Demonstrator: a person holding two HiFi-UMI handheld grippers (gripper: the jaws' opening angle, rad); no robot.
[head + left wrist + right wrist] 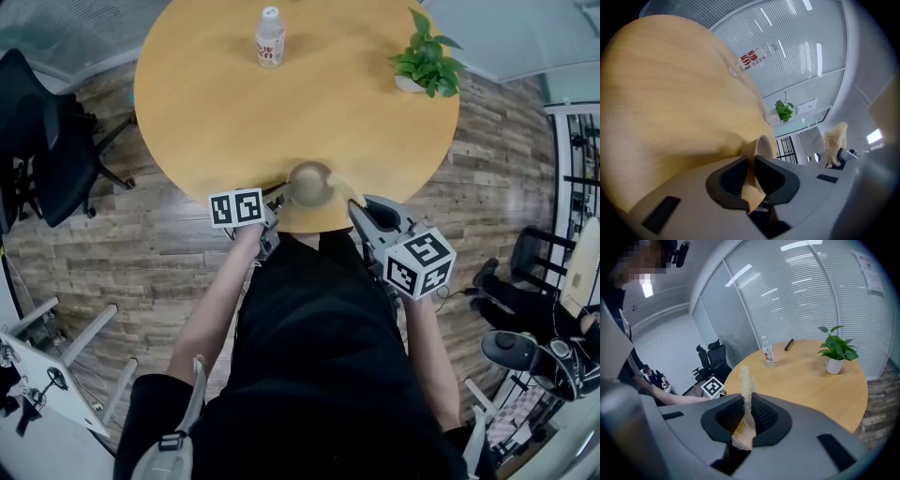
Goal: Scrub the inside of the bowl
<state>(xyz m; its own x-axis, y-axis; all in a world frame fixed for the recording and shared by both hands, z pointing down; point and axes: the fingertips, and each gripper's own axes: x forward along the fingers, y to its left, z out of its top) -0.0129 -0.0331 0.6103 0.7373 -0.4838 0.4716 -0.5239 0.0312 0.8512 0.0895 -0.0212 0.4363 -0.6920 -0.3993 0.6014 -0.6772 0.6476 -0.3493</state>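
Got bowl (pixel 309 185) sitting upright at the near edge of the round wooden tabletop (pixel 234 103), just in front of the person. Beige, open side up, looks empty from the head view.

Clamped on it with left gripper (pixel 751 165): jaws closed onto the bowl's wall on its left side, wall pinched between the two pads, rim poking out just past them. Approaching from the near-left, marker cube (pixel 236 207) hanging off the table edge.

Holding scrubber (pixel 745 383) in right gripper (pixel 746 405): jaws together on its lower end, pale fibrous strip standing up out of the pads. Sitting just beside the bowl's right side at the near edge, nose angled down. Seen from the left gripper view as apart from the bowl, not inside it.

Elsewhere on the tabletop: bottle (pixel 270 37) upright near the far edge, potted plant (pixel 427 61) by the far-right edge, small dark flat item (pixel 789 344) beyond the bottle, too small to identify. All well apart from the bowl.

Off the table: black office chair (pixel 42 131) on wood-plank floor at left.
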